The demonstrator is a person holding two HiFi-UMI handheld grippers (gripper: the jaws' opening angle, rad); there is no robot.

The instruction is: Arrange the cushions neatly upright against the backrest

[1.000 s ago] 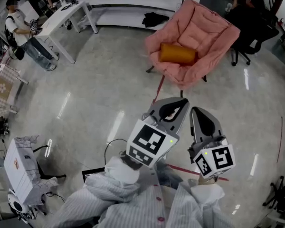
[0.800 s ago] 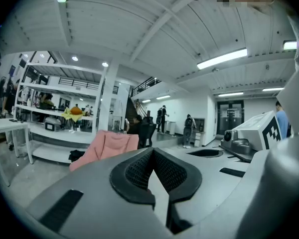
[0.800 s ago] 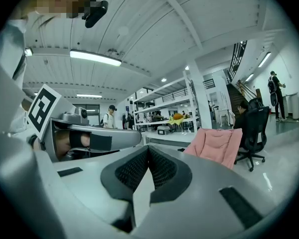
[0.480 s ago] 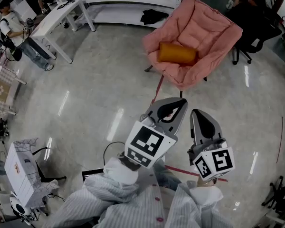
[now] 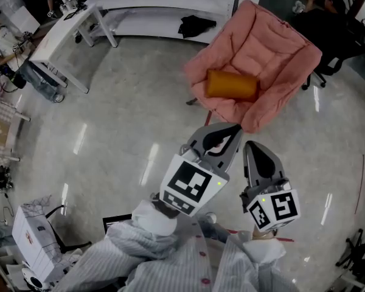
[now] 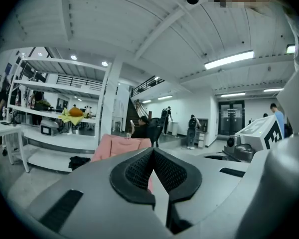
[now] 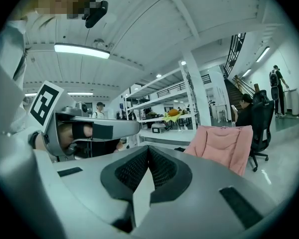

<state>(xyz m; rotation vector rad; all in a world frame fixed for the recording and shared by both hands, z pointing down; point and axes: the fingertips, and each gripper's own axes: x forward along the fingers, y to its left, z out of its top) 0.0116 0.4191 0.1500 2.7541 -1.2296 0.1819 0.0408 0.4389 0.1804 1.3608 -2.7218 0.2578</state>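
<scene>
Orange cushion (image 5: 231,84) lying flat on the seat of the pink armchair (image 5: 274,41), far side of the room, not upright against the backrest. Left claw (image 5: 231,130) and right claw (image 5: 250,145) are both closed tight with nothing in them, side by side over the shiny floor (image 5: 121,120), near us.

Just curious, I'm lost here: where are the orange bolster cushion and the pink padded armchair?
orange bolster cushion (image 5: 231,84), head view, middle of its upper side
pink padded armchair (image 5: 274,38), head view, bare backrest
</scene>
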